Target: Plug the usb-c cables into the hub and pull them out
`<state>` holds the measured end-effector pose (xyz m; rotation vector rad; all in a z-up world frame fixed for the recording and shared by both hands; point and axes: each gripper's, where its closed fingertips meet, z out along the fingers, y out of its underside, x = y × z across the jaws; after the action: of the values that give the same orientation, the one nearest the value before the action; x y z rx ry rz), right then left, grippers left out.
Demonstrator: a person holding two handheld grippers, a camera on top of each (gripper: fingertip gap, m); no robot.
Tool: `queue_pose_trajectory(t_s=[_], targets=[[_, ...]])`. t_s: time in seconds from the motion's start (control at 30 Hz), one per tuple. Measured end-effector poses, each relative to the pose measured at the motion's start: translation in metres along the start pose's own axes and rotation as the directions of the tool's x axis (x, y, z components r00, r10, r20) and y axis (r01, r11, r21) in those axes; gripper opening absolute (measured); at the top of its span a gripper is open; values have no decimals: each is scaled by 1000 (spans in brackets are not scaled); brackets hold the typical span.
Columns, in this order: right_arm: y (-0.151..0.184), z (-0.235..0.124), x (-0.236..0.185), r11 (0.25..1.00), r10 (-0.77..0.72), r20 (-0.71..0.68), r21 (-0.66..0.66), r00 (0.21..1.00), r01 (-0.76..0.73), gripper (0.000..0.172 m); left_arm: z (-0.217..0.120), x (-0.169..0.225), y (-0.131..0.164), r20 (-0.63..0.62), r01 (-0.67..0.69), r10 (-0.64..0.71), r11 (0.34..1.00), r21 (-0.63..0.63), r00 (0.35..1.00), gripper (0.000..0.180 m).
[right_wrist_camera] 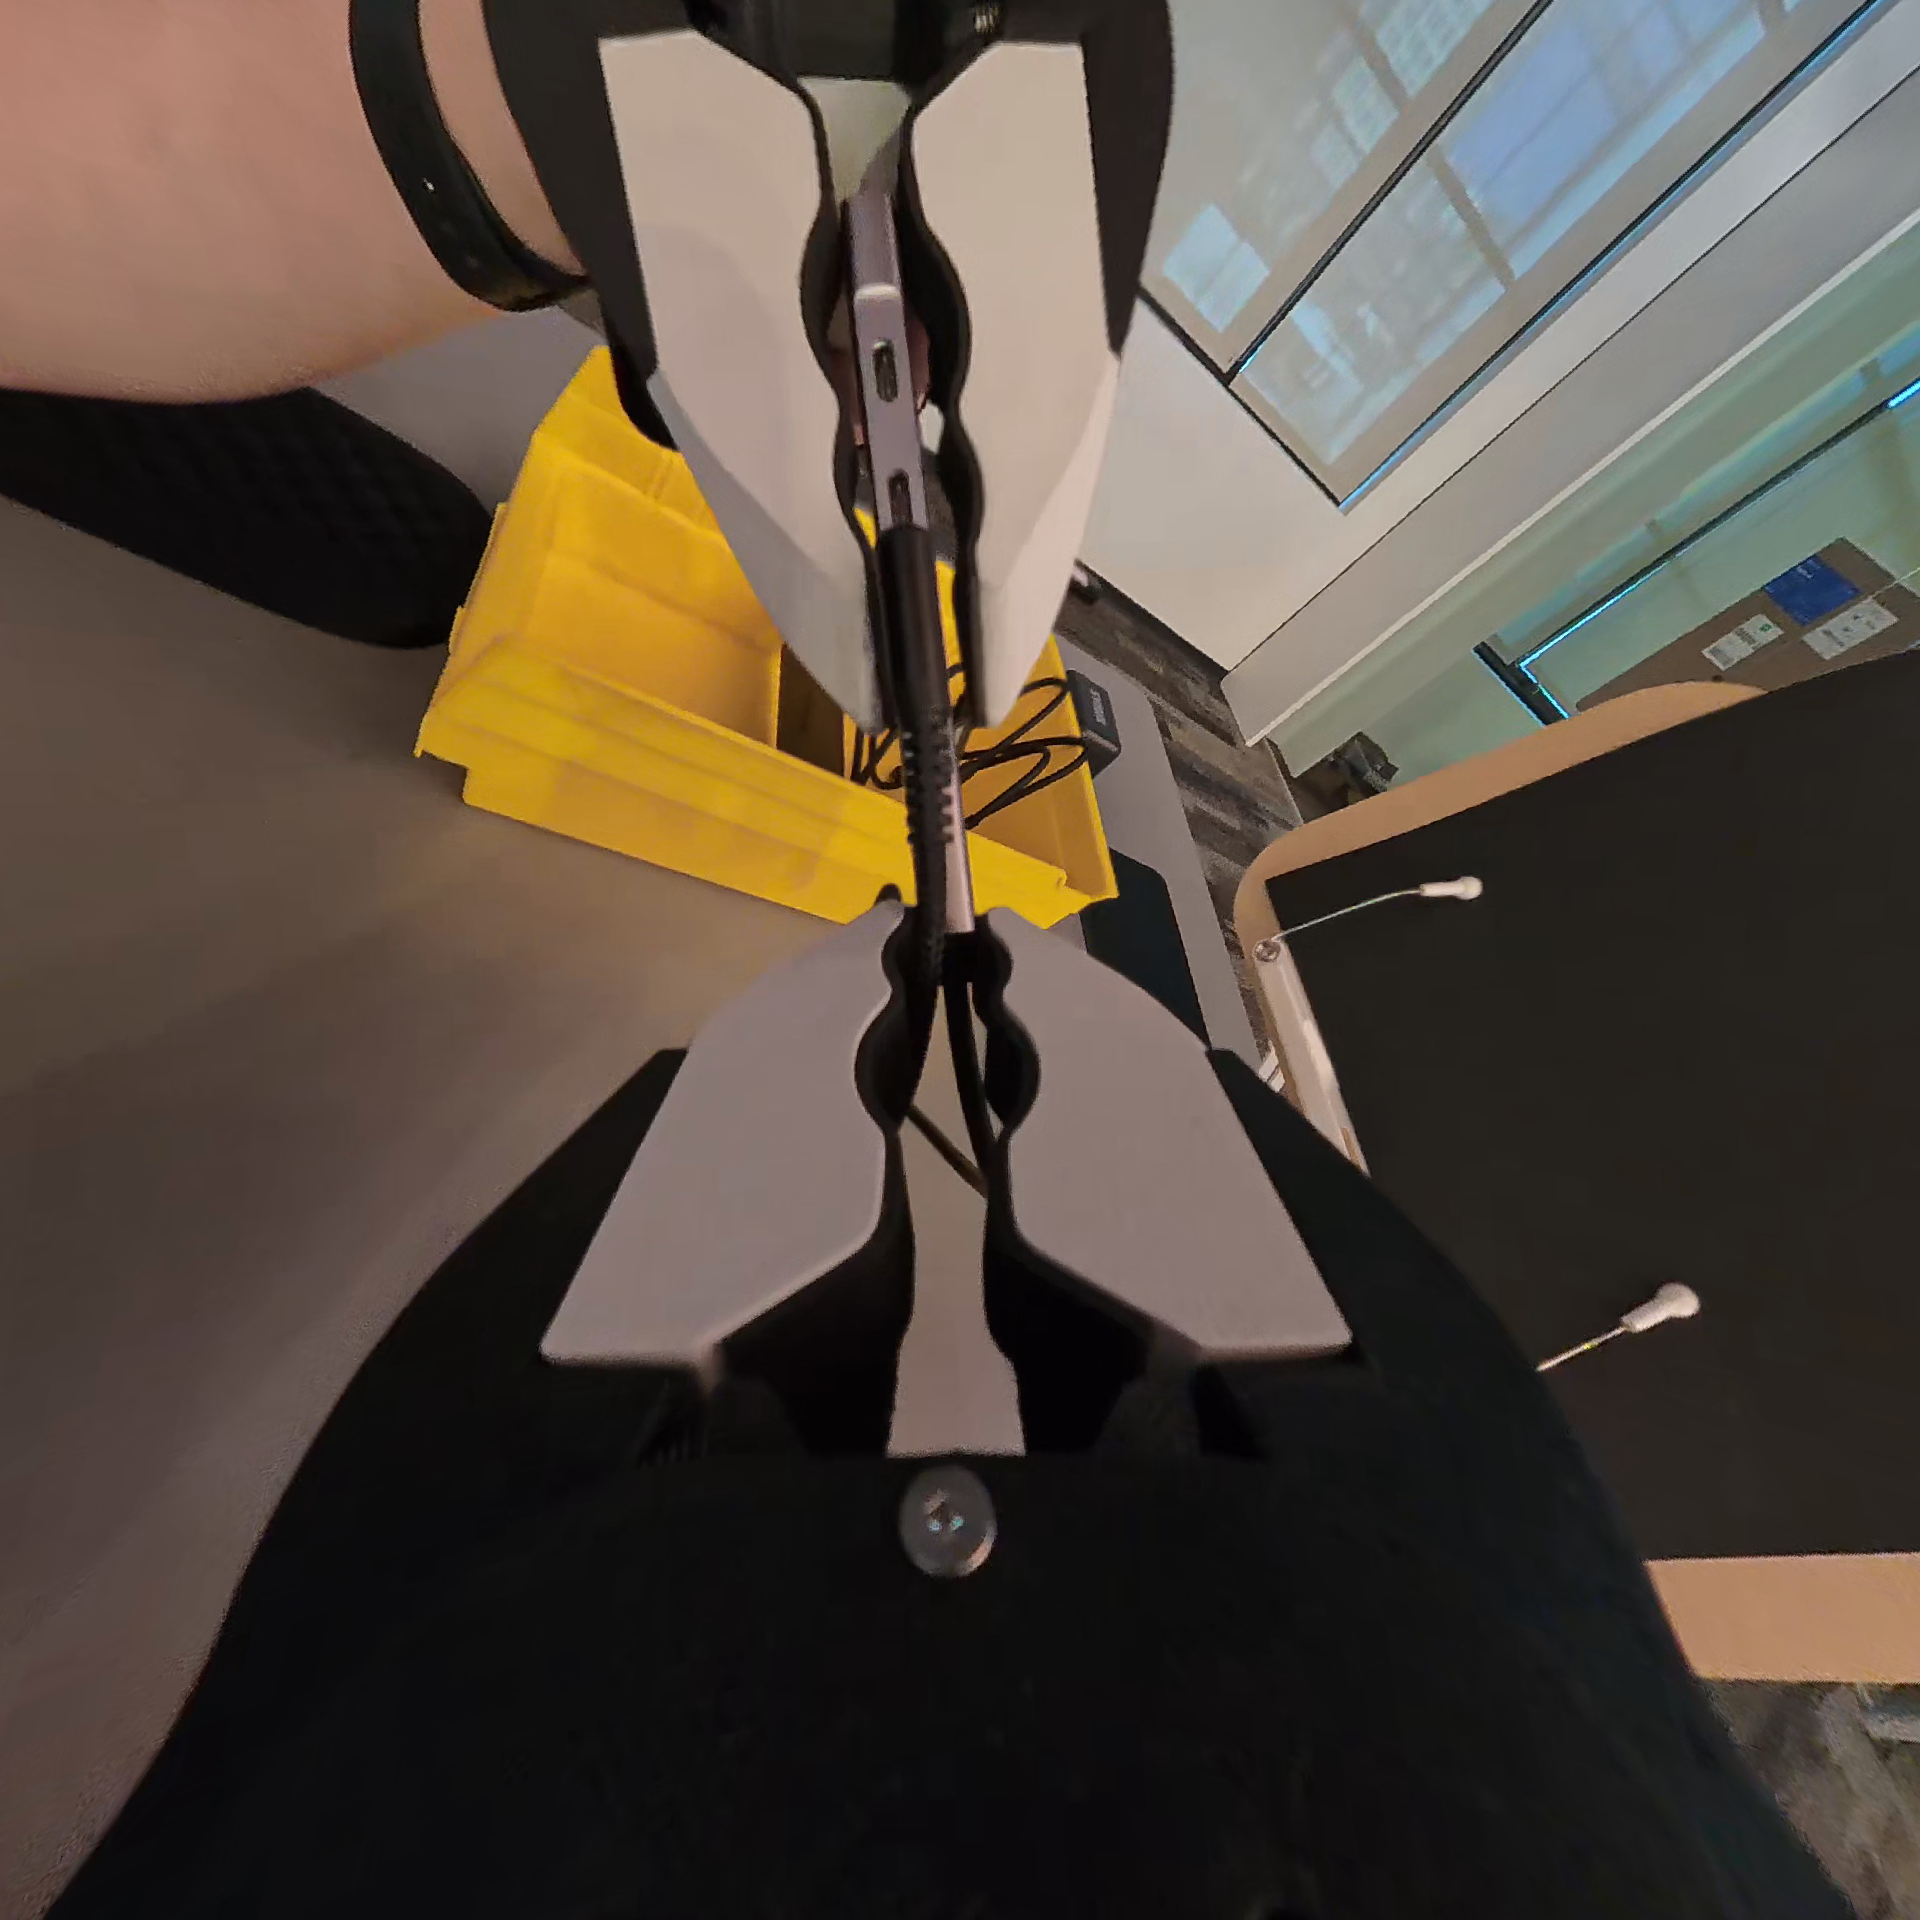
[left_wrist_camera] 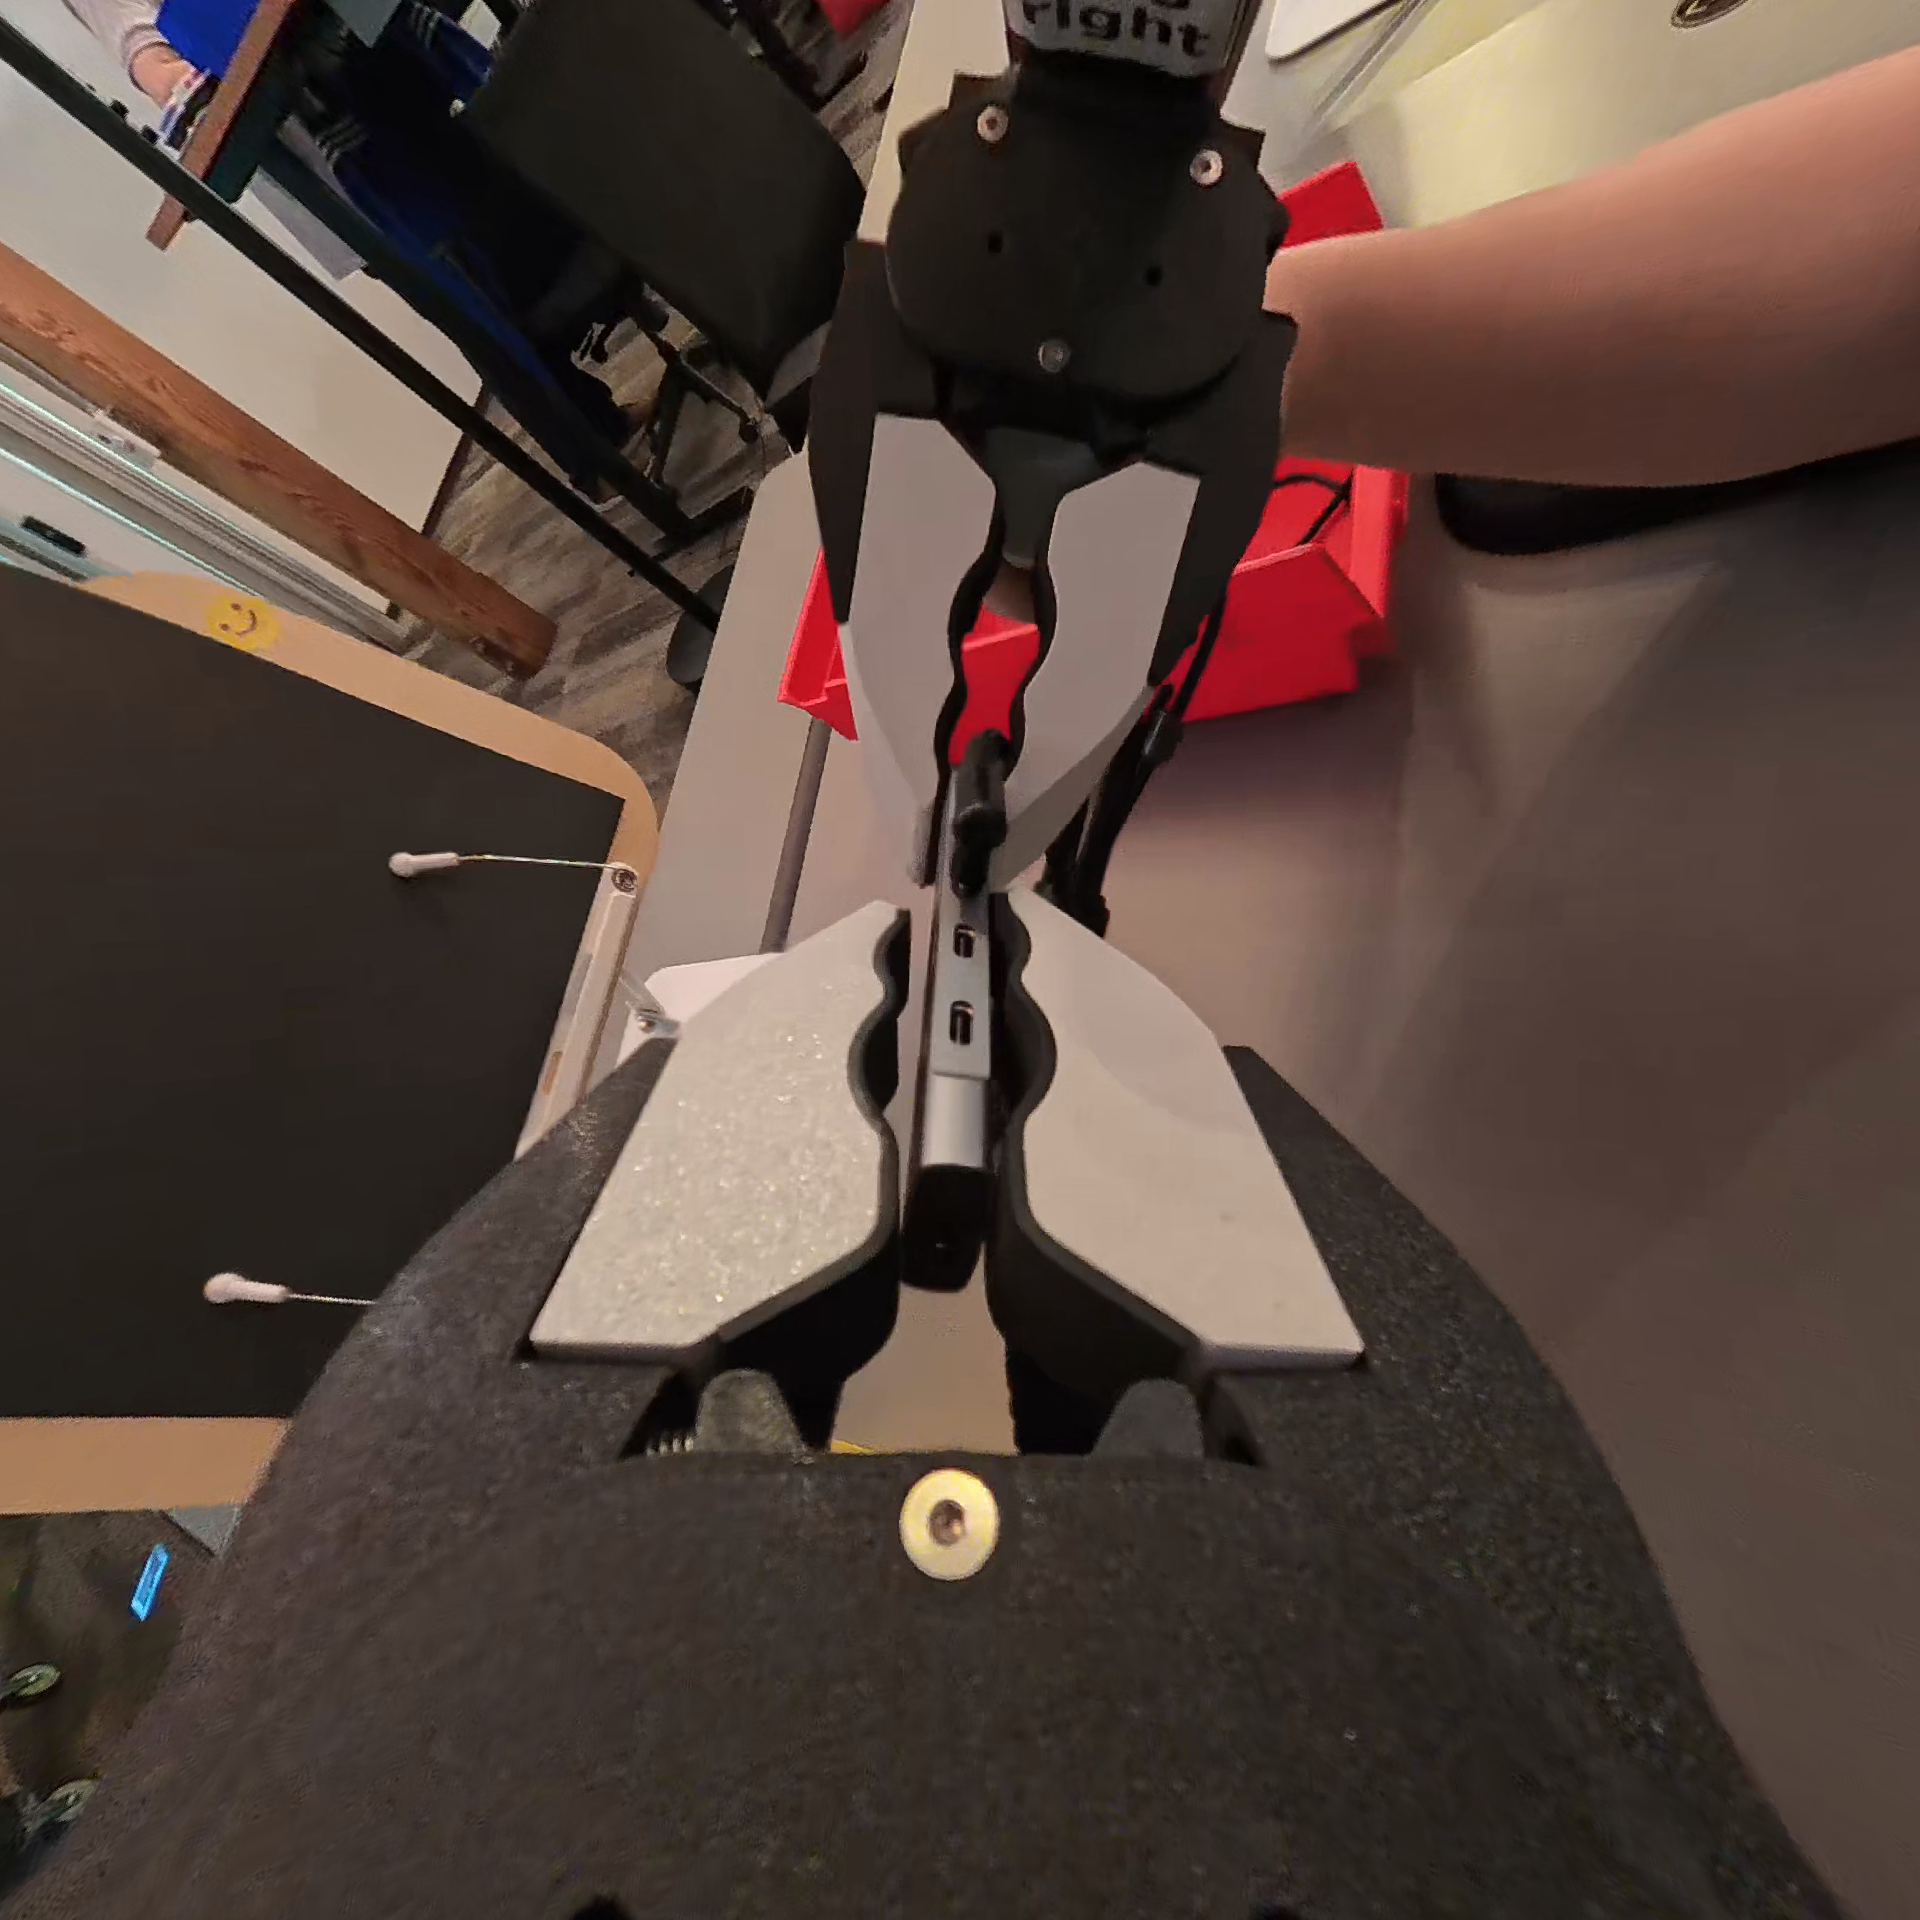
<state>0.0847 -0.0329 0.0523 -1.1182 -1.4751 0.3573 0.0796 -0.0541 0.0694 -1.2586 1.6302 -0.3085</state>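
In the left wrist view my left gripper (left_wrist_camera: 956, 914) is shut on a slim grey USB hub (left_wrist_camera: 961, 1039), held edge-up with two of its ports showing. My right gripper (left_wrist_camera: 971, 862) faces it and is shut on the black plug of a USB-C cable (left_wrist_camera: 979, 800), whose tip meets the hub's far end. In the right wrist view my right gripper (right_wrist_camera: 940, 920) grips the black plug (right_wrist_camera: 930, 810), and the cable runs back between its fingers. Opposite it, the left gripper (right_wrist_camera: 935, 707) holds the hub (right_wrist_camera: 883, 364). I cannot tell how deep the plug sits.
A red bin (left_wrist_camera: 1299, 623) stands behind the right gripper on the grey table (left_wrist_camera: 1558, 935). A yellow bin (right_wrist_camera: 644, 748) holds coiled black cables (right_wrist_camera: 1008, 758). A black panel with a tan edge (left_wrist_camera: 260, 935) stands beside the table. A person's forearms (left_wrist_camera: 1610, 312) reach in. Only a small space, under 4 cm, lies between the two pairs of fingers.
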Motion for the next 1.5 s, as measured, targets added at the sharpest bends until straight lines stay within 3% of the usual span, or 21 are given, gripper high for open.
queue_pose_trajectory(t_s=[0.23, 0.37, 0.5, 0.63, 0.7, 0.8, 0.9, 1.03, 1.3, 1.5], targets=[[19, 5, -4, 997, -39, 15, -73, 999, 40, 9, 14, 2, 25, 52, -39, 42, 998, -57, 998, 13], [24, 9, -5, 996, -37, 27, -84, 999, 39, 9, 17, 5, 26, 28, -11, 11, 1000, -12, 1000, 12], [31, 14, 1, 996, 1, -10, -89, 1000, -2, 11, 21, -2, 28, 95, -29, 33, 999, -44, 995, 12], [25, 9, 26, 991, 111, -141, -59, 984, -121, 31, 23, -17, 39, 189, -13, 31, 996, -92, 981, 12], [20, 3, 36, 972, 206, -192, -74, 960, -224, 33, 22, -25, 43, 233, 7, 14, 996, -89, 972, 12], [-3, 1, 25, 957, 270, -144, -71, 952, -283, 36, 22, -29, 50, 253, 8, 22, 993, -117, 967, 12], [-21, 0, 13, 989, 119, -145, -71, 982, -130, 29, 25, -25, 54, 234, -6, 37, 991, -134, 972, 12], [-15, 6, 6, 991, -71, -171, -128, 983, 49, 19, 33, -14, 53, 203, -52, 82, 987, -151, 976, 12], [15, 15, -6, 950, -160, -92, -286, 983, 128, 15, 45, 3, 50, 134, -94, 112, 986, -136, 985, 12], [23, 15, -14, 936, -177, -32, -313, 984, 158, 9, 51, 9, 54, 104, -116, 131, 984, -136, 986, 12]])
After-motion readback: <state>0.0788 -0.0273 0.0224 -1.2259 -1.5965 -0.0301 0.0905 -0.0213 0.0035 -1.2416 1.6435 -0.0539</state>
